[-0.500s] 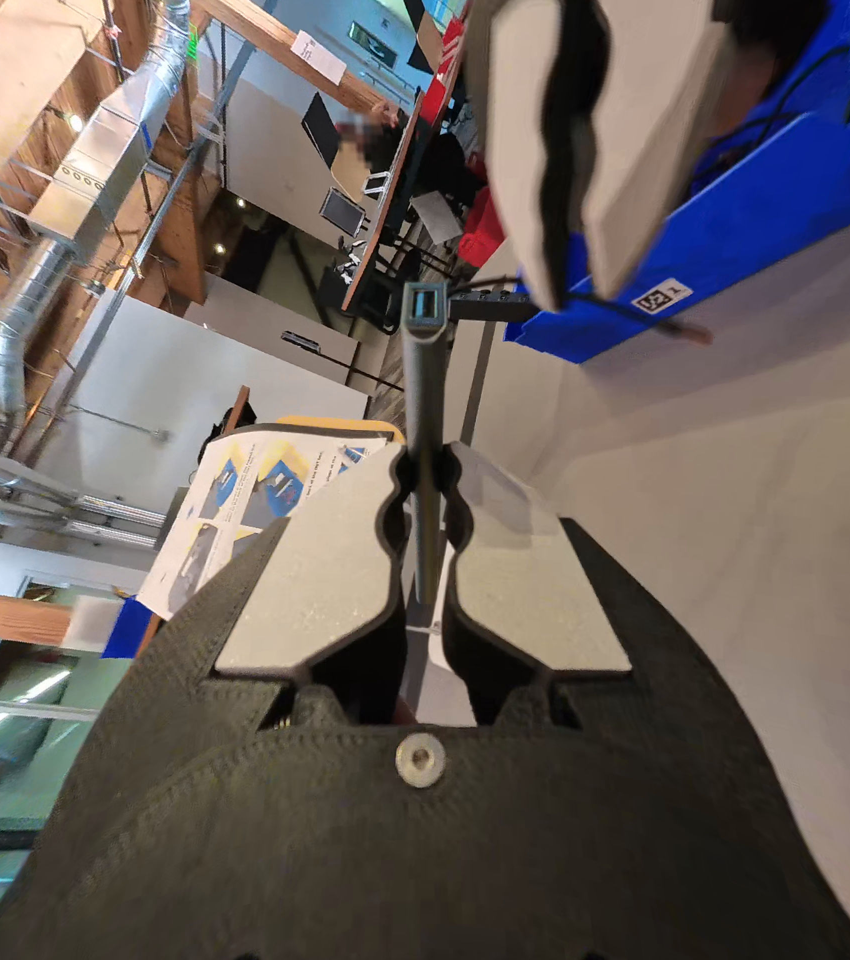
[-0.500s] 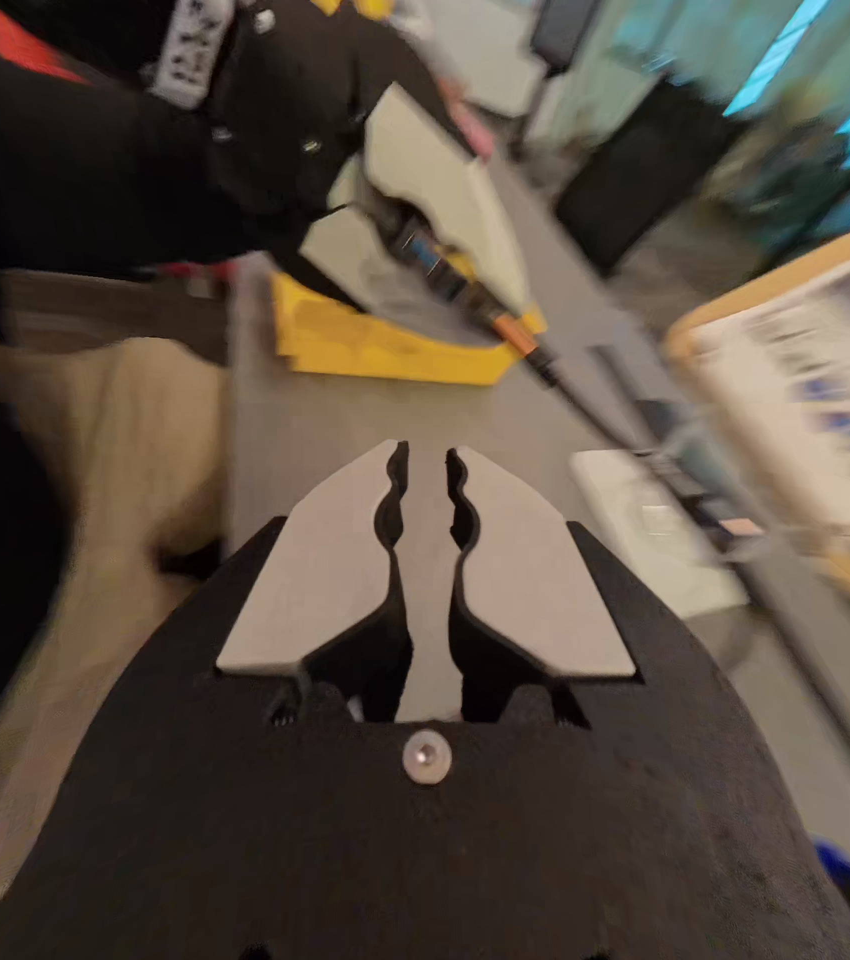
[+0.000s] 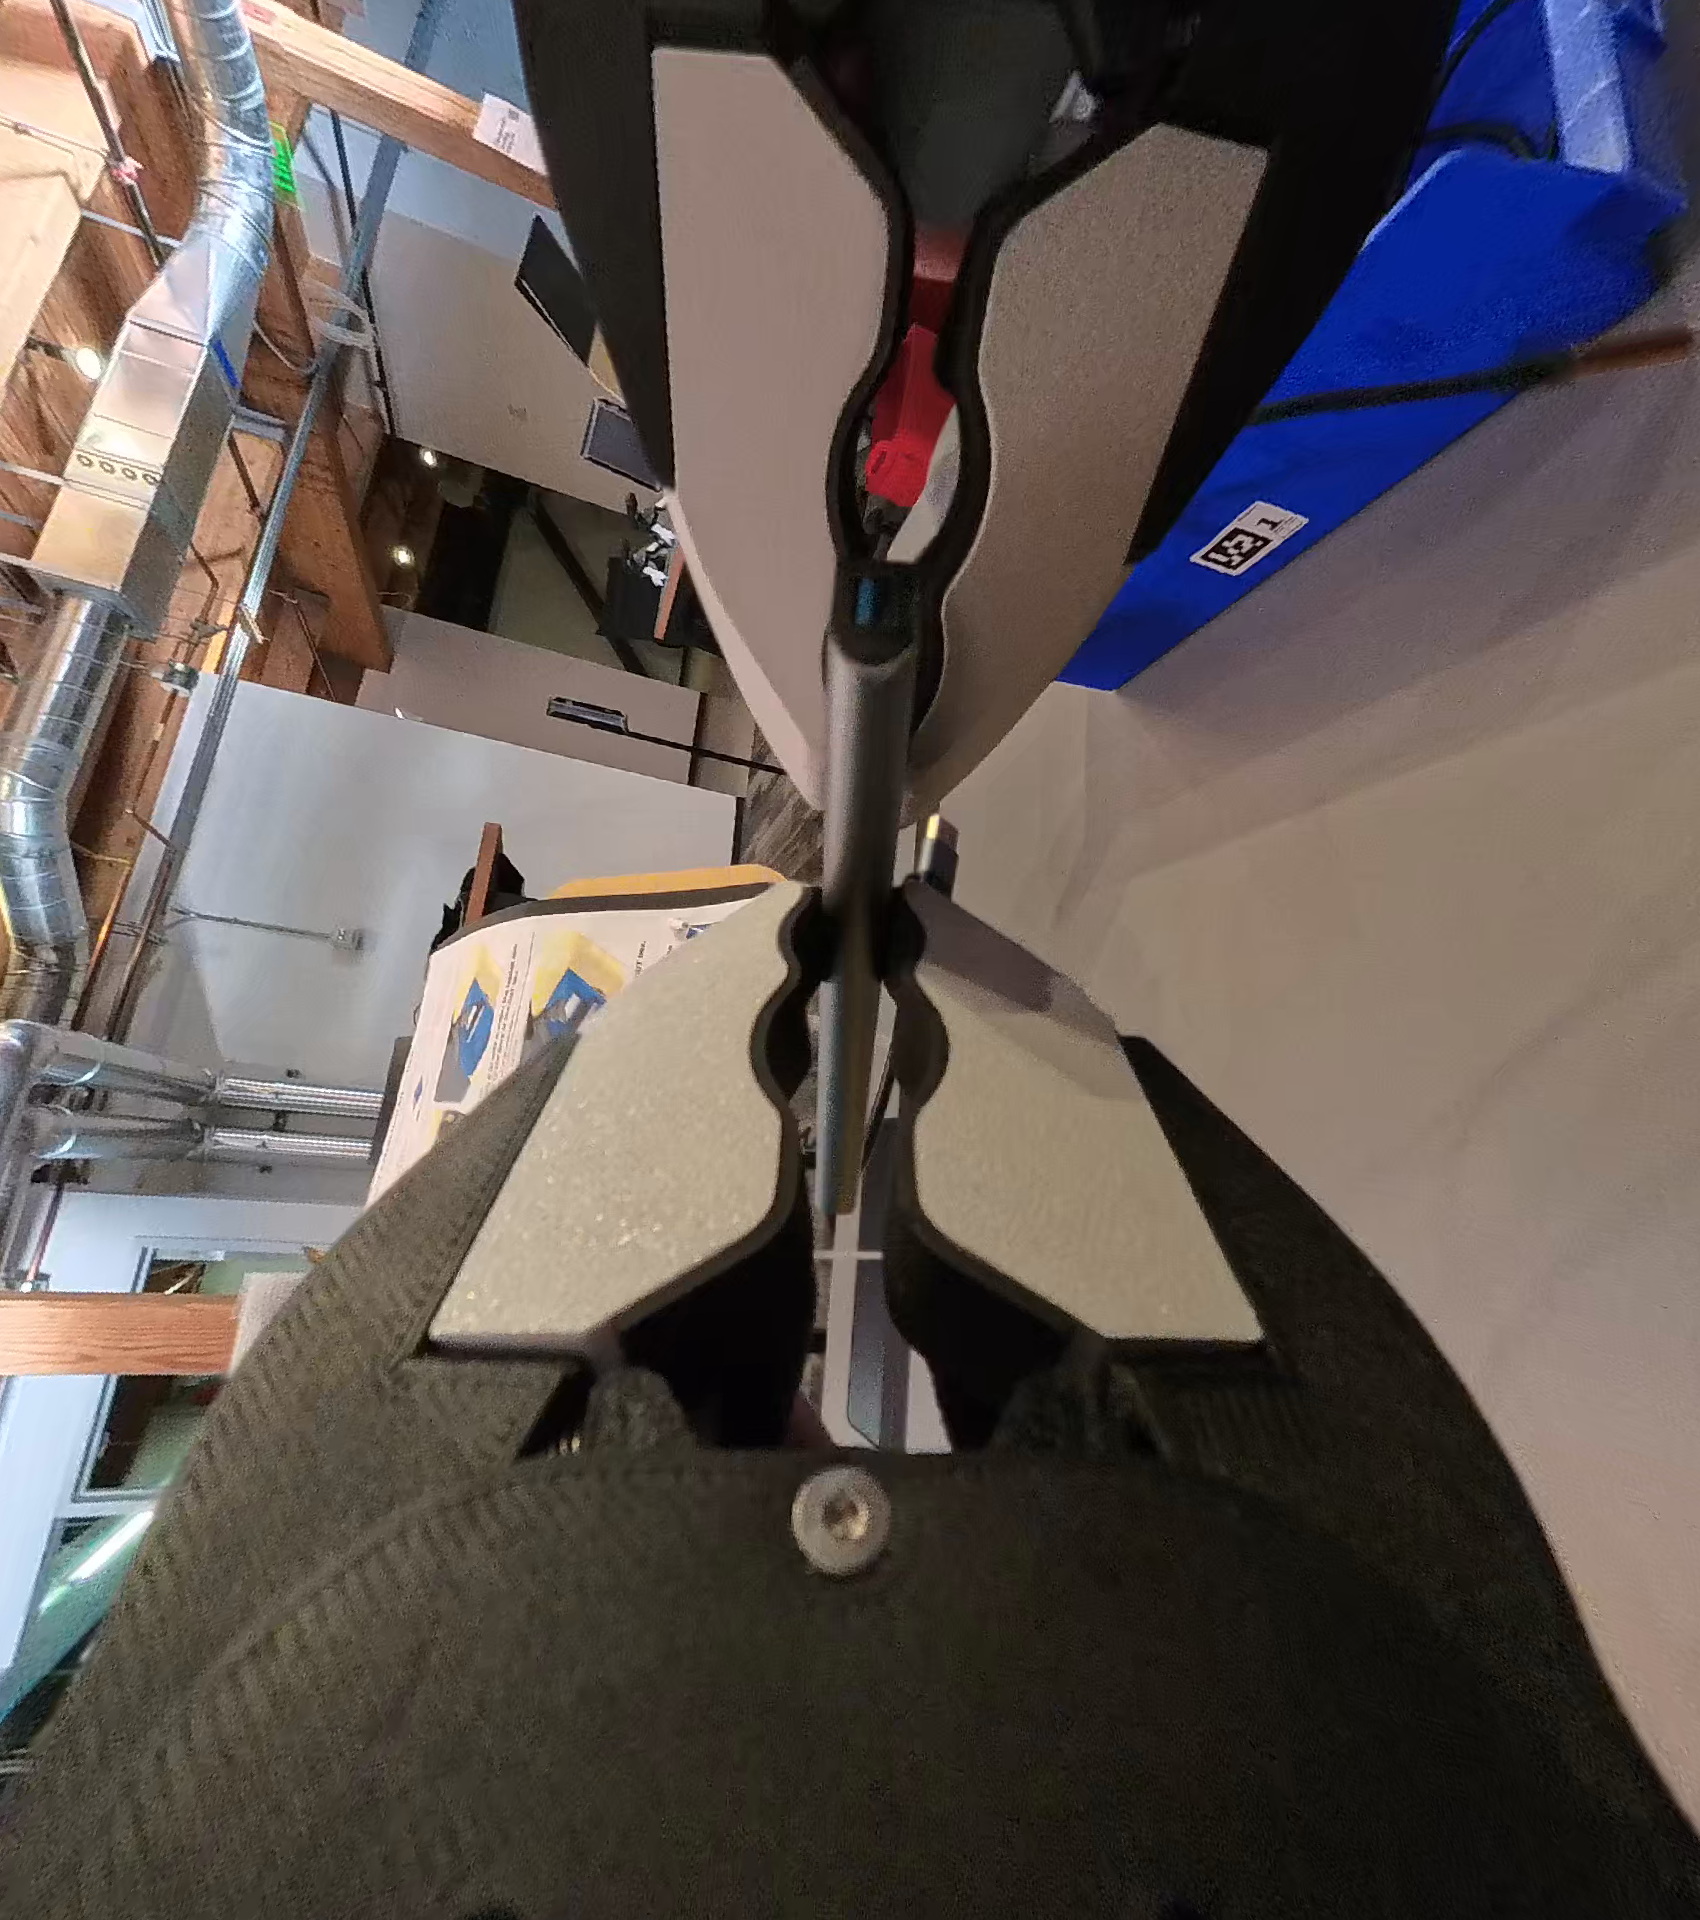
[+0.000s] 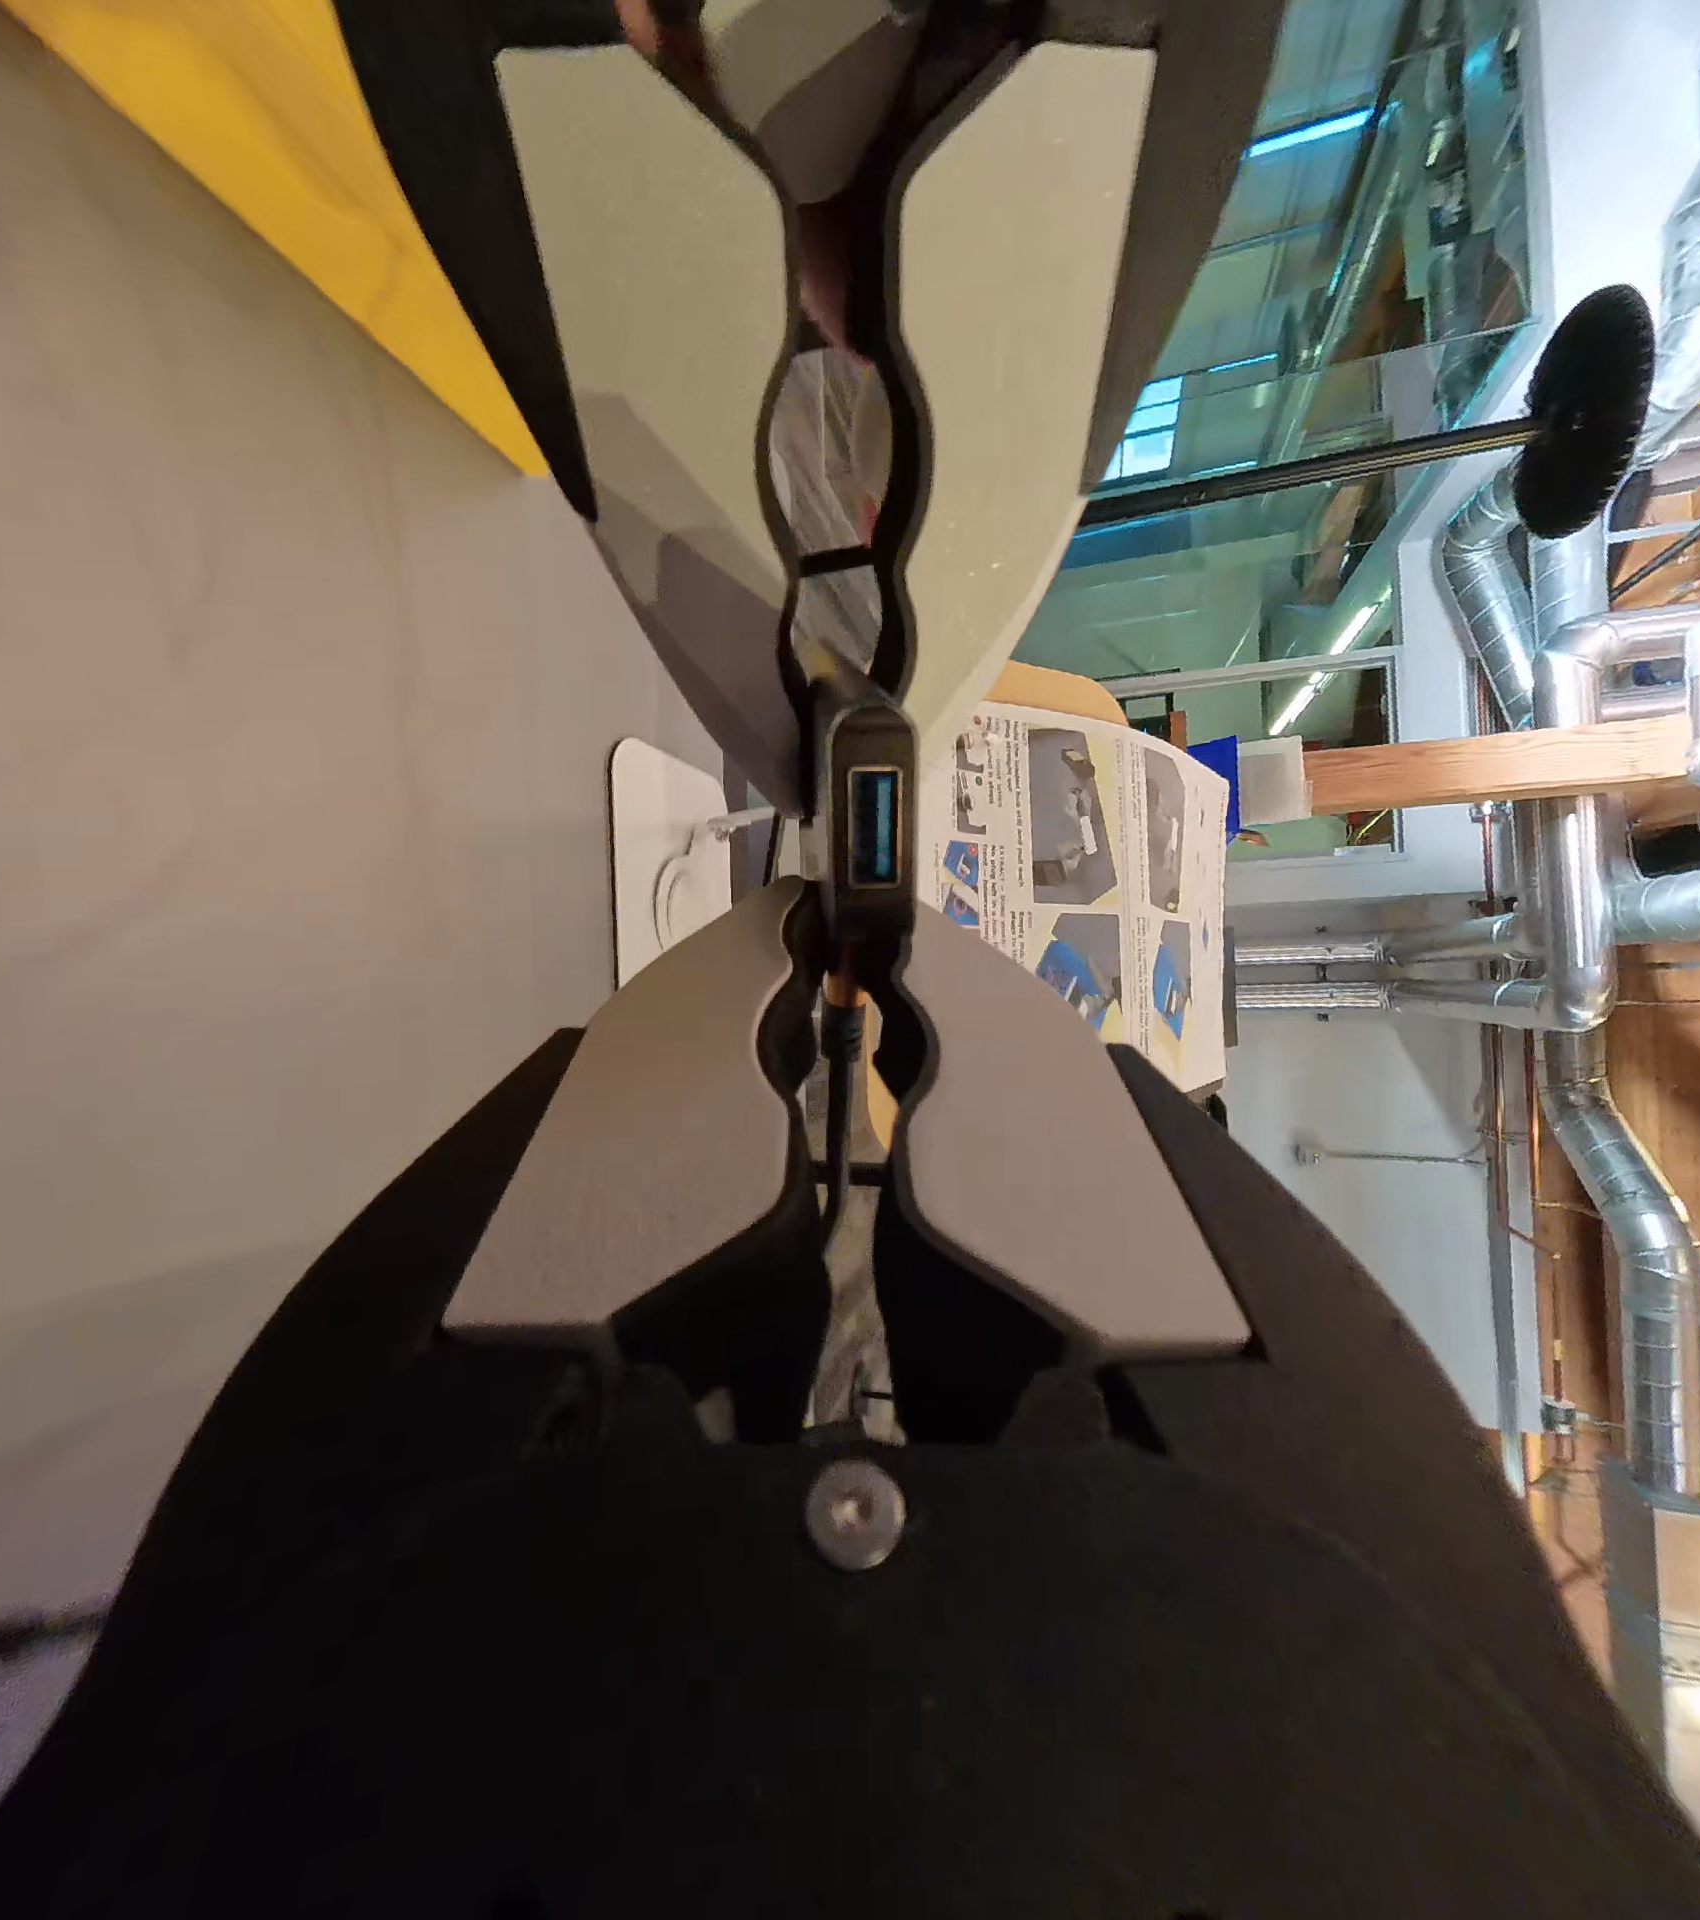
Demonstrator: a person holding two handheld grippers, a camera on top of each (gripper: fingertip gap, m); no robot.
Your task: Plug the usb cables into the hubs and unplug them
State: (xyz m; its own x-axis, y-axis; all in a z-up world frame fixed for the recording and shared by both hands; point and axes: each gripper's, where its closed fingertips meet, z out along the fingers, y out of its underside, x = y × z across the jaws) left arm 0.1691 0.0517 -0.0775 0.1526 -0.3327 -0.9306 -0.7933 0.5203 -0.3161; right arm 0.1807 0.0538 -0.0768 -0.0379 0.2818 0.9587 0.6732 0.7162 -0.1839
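My left gripper (image 3: 851,914) is shut on a thin grey hub (image 3: 851,748) held edge-on. The hub's end has an empty blue port, which faces the right wrist view (image 4: 872,821). My right gripper (image 4: 851,914) meets it tip to tip and is shut on a black usb cable with an orange collar (image 4: 841,1013). The cable's plug end is hidden against the hub's end, so I cannot tell if it is seated. The right gripper (image 3: 872,769) fills the top of the left wrist view, and the left gripper (image 4: 856,717) fills the top of the right wrist view.
A blue bin (image 3: 1448,312) stands on the grey table (image 3: 1345,1039), with a black cable's brown end (image 3: 1646,348) trailing past it. A yellow bin (image 4: 254,208) and a white flat device (image 4: 664,852) sit on the table. A printed sheet (image 4: 1085,862) stands behind. My left and right fingertips are right by each other.
The right gripper has swung in from farther off and now sits head-on against the hub's end. The left gripper still holds the hub.
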